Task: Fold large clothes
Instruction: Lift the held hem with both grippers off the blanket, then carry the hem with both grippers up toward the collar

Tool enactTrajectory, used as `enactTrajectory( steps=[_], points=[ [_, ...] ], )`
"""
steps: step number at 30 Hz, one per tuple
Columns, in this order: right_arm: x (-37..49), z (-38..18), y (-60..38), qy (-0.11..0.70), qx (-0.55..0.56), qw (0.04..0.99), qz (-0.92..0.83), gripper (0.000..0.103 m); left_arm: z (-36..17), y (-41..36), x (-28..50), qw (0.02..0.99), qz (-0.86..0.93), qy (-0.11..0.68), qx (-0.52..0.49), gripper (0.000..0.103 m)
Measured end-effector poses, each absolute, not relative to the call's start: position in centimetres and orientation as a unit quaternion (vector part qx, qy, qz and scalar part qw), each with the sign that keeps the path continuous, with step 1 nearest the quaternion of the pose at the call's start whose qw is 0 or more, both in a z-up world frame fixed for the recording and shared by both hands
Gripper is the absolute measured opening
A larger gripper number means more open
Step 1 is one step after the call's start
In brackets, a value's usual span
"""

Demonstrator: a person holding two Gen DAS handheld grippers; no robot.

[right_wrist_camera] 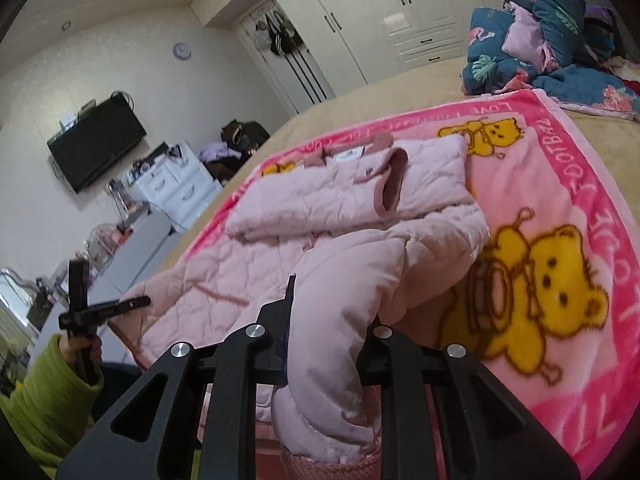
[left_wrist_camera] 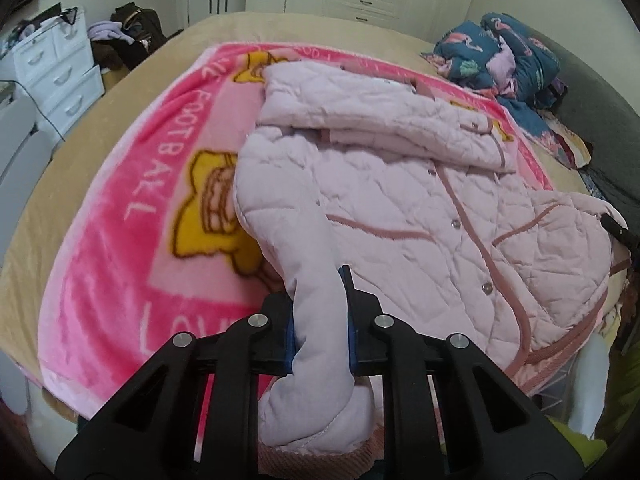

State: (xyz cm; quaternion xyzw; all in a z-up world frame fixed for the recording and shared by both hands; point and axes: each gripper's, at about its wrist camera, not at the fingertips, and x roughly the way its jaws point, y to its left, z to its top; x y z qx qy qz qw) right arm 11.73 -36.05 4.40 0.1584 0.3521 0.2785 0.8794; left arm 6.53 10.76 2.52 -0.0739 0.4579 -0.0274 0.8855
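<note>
Bed (left_wrist_camera: 132, 92): tan cover, filling most of both views; its foot edge is the one nearest the person.
Blanket (left_wrist_camera: 120, 240): pink, with yellow bears, spread flat over the bed and carrying the garment; its near edge hangs at the foot edge.
Jacket (left_wrist_camera: 400, 200): large quilted lilac-pink one, lying buttoned-front up on the blanket. Its long axis runs from the collar, toward the far end of the bed, down to the hem at the foot edge. One sleeve is already laid across the chest near the collar.
Hem corners: both bottom corners are raised off the blanket at the foot edge, one in each claw, so the body sags between them.
Left claw (left_wrist_camera: 322, 320): pressed together on a thick roll of the jacket's bottom corner; padding bulges out behind the fingers.
Right claw (right_wrist_camera: 326, 334): likewise pinching the opposite bottom corner, with the puffy edge squeezed between its fingers.
Person's sleeve (right_wrist_camera: 52, 396): green, seen in the right wrist view, behind the left claw.
Relation that matters: the jacket stretches straight away from both claws, hem closest and collar farthest, with neither hand clearly nearer the collar.
Likely next move: I'd guess the hem must travel along that axis, both claws together, to land evenly by the collar.
Risk: bulky padding could slip if one side leads.
</note>
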Motion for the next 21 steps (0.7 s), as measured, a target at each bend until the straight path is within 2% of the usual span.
enactTrajectory(
  steps=[21],
  points=[
    [16.2, 6.4, -38.2, 0.302, 0.243, 0.885, 0.259, 0.017, 7.5, 12.6, 10.5, 0.912, -0.027, 0.393, -0.117, 0.011]
  ],
)
